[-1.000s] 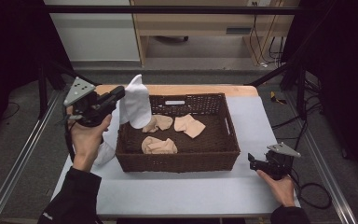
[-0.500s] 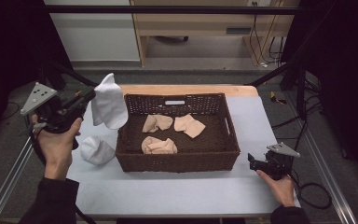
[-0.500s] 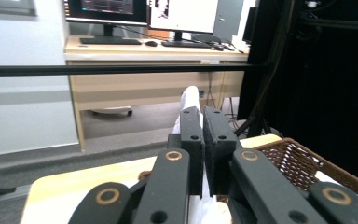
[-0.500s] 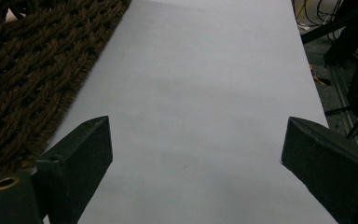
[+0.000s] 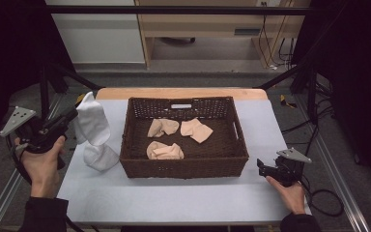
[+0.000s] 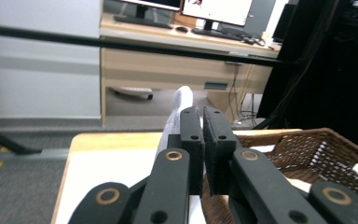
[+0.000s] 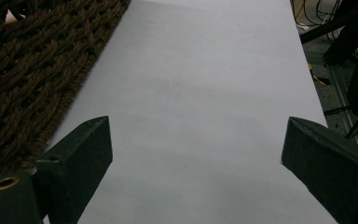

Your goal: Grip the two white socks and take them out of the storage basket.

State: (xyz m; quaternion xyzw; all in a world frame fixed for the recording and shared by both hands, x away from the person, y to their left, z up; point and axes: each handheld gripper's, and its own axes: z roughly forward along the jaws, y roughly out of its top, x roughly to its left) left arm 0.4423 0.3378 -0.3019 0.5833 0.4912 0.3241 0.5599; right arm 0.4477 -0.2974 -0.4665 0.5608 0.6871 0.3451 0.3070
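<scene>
The left gripper (image 5: 71,117) has its fingers clenched on the top of a soft, light white sock (image 5: 92,126) hanging just left of the basket (image 5: 183,166), its toe on the worktop (image 5: 174,198), while the right gripper (image 5: 262,166) waits with fingers released.

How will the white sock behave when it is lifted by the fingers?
Probably floppy: the white sock hangs limp from the left gripper and folds. It seems light, since a pinch holds it. Its lower end sags toward another sock and could drag.

No legible text, label, brand or number is showing on any item; monitor screens (image 6: 216,9) are too blurred
</scene>
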